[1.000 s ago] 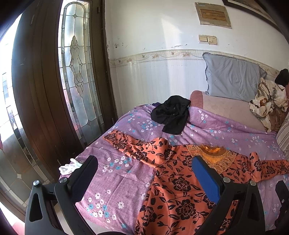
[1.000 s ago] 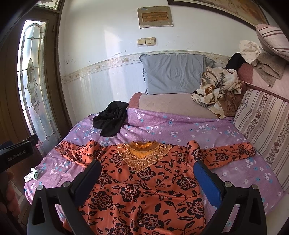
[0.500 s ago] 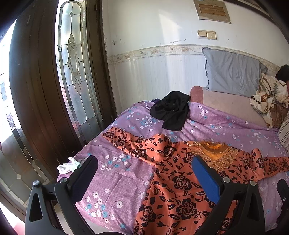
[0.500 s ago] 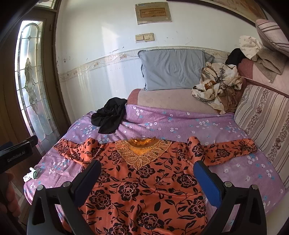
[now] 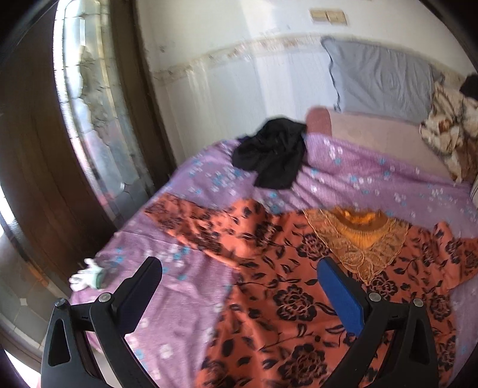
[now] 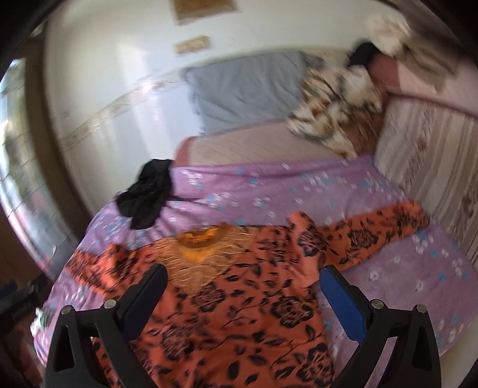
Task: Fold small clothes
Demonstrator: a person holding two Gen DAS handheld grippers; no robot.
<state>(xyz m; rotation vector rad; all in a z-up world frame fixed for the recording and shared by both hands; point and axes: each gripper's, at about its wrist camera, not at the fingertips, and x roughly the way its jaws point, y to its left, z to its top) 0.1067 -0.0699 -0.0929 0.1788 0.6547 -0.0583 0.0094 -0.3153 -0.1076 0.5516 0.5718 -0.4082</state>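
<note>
With both grippers spread empty, pinch the orange top's sleeve cuff at two o'clock.

Orange top w/ black floral print, purple bedsheet w/ blue-white flowers, grey pillow

Orange floral top hem cut off at bottom edge; wall plaque blurred.

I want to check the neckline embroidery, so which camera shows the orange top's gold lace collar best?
The left wrist view: the gold lace collar is sharper and unobstructed. In the right wrist view it is motion-blurred, with its lower left edge close to a finger.
</note>
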